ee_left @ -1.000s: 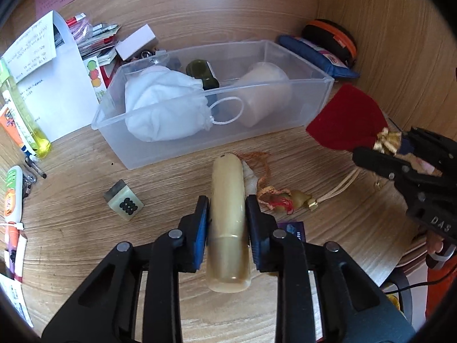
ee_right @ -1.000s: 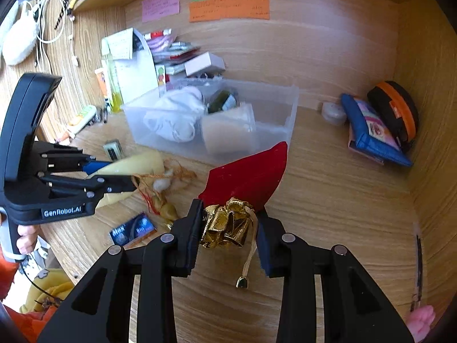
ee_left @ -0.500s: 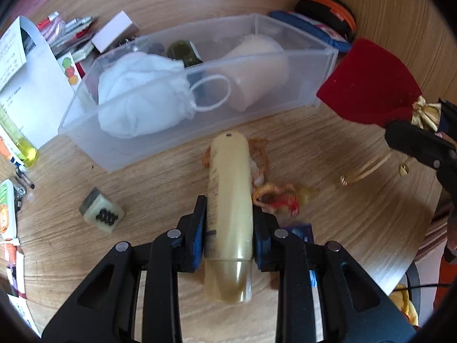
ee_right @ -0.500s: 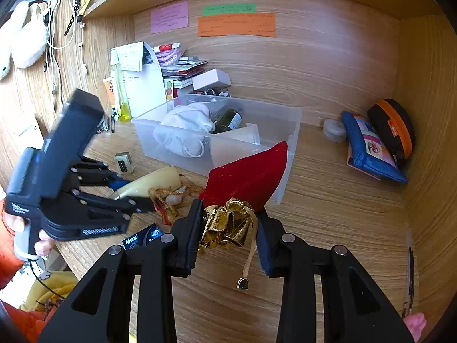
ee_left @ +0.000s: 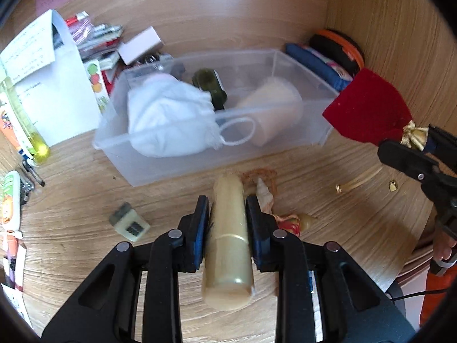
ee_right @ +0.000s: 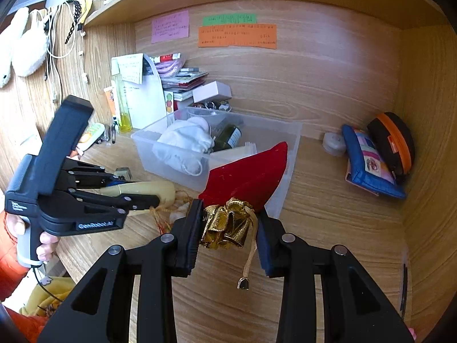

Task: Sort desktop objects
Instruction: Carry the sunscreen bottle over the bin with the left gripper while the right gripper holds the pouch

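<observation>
In the left wrist view, the left gripper (ee_left: 227, 223) clenched the cream tube (ee_left: 228, 237) lengthwise above the desk, just short of the clear bin (ee_left: 302, 65), probably its destination. In the right wrist view, the right gripper (ee_right: 228, 228) pinched the red pouch (ee_right: 248, 175) by its gathered gold neck (ee_right: 225, 225), so the body hung free near the bin's corner.

The tube (ee_left: 228, 237) is pale cream-gold. The pouch (ee_right: 251, 177) is deep red, its gathered neck gold. The bin (ee_left: 302, 71) is clear plastic, holding a white mask (ee_left: 168, 123) and what looks like a dark green bottle (ee_left: 210, 85). The bench (ee_left: 328, 200) is light wood grain. The notes (ee_right: 237, 35) are orange, green and pink.
</observation>
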`<act>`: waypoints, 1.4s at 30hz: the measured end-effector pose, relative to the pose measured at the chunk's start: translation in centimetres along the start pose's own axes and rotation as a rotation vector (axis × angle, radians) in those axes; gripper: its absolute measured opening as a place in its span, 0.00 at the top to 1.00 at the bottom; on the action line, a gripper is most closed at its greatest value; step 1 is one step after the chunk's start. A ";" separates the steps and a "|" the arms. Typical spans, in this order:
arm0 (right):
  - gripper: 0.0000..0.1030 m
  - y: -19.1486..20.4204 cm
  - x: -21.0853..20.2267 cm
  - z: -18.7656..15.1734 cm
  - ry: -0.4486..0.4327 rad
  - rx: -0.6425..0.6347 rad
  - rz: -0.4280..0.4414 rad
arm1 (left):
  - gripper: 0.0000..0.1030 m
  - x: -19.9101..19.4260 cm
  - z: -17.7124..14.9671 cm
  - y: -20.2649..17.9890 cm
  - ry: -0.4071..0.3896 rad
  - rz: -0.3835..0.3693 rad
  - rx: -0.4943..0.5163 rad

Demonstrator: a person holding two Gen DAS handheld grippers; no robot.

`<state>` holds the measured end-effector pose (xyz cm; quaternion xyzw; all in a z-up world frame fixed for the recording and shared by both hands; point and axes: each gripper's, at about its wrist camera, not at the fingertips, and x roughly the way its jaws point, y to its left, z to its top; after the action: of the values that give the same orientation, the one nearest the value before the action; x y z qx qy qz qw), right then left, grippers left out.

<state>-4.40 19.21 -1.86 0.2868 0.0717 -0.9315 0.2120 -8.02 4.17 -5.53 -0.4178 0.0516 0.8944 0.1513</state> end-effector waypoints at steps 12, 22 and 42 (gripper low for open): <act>0.70 0.5 0.2 2.0 -0.031 -0.005 0.014 | 0.77 -3.0 1.6 2.0 -0.086 -0.025 -0.052; 0.70 0.6 0.7 3.6 -0.045 -0.017 0.017 | 0.77 -4.5 3.6 2.6 -0.134 -0.039 -0.062; 0.70 -1.9 1.2 7.7 -0.086 -0.005 0.010 | 0.77 -7.8 9.2 6.7 -0.229 -0.023 -0.107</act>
<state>-10.00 18.58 3.82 0.2463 0.0632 -0.9418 0.2200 -12.11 -1.94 6.18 -0.3208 -0.0186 0.9360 0.1438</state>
